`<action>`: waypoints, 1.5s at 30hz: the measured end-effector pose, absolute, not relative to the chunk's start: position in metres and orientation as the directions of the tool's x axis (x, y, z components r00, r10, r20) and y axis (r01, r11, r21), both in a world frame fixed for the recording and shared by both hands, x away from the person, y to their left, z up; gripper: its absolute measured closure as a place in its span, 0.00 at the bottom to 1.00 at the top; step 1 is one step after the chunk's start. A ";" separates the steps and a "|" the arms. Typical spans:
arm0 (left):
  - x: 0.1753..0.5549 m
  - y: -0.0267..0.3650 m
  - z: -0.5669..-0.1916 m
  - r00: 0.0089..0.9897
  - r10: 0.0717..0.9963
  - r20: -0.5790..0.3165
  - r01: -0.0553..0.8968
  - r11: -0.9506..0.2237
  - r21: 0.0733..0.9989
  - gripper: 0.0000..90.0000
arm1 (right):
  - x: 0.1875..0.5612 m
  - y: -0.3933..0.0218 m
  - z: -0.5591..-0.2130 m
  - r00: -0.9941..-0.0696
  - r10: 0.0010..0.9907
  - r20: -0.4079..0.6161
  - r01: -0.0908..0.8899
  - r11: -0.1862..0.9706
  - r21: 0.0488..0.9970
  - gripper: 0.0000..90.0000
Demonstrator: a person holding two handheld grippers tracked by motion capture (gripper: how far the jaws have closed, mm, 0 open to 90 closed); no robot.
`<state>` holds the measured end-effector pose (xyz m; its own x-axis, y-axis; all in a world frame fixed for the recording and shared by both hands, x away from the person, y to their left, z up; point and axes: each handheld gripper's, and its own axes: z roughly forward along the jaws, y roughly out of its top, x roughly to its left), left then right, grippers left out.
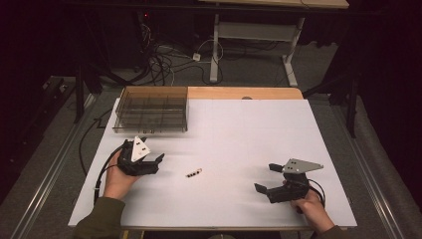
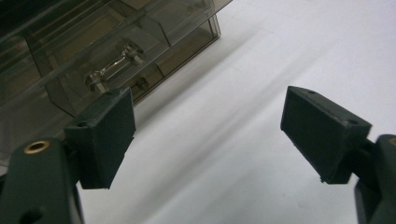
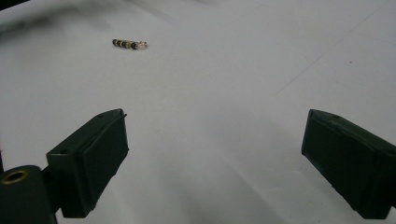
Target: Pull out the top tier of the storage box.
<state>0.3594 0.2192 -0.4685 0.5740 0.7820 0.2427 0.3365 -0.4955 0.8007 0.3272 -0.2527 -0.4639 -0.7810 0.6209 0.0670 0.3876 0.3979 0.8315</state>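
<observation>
Small banded rod lying loose on the white table

The small rod [image 1: 194, 173] is a short, thin stick with alternating dark and pale bands, lying flat and slightly slanted just below the middle of the high view; in the right gripper view the same rod [image 3: 129, 44] sits in the upper left of the frame, its right tip pale and glinting, nothing touching it, white surface all around

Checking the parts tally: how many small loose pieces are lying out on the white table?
1: a small banded piece on the white table, between the two claws. Others may sit hidden inside the clear organizer box.
</observation>
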 end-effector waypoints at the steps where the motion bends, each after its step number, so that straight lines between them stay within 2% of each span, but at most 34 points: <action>1: 0.360 0.220 -0.469 0.579 0.787 0.214 0.357 -0.480 0.802 0.19 | 0.327 -0.253 -0.464 -0.781 0.621 0.067 0.387 0.398 0.832 0.09; 13: 0.366 0.230 -0.468 0.595 0.800 0.080 0.413 -0.390 0.823 0.14 | 0.327 -0.253 -0.463 -0.781 0.622 0.064 0.384 0.397 0.833 0.09; 16: 0.370 0.234 -0.470 0.611 0.792 0.003 0.452 -0.352 0.820 0.09 | 0.327 -0.253 -0.463 -0.780 0.622 0.063 0.383 0.397 0.834 0.09; 23: 0.372 0.236 -0.470 0.612 0.790 -0.021 0.463 -0.337 0.820 0.06 | 0.327 -0.254 -0.463 -0.781 0.622 0.063 0.384 0.397 0.834 0.09; 31: 0.370 0.240 -0.466 0.612 0.787 -0.075 0.476 -0.291 0.830 0.20 | 0.327 -0.253 -0.463 -0.781 0.621 0.063 0.383 0.397 0.834 0.09; 45: 0.371 0.241 -0.460 0.619 0.781 -0.084 0.480 -0.291 0.828 0.65 | 0.327 -0.253 -0.463 -0.781 0.622 0.063 0.383 0.397 0.834 0.09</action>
<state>0.3709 0.2408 -0.4596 0.6190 0.7808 -0.0842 0.4798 -0.2911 0.8277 0.3269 -0.2532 -0.4630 -0.7806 0.6219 0.0629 0.3833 0.3967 0.8341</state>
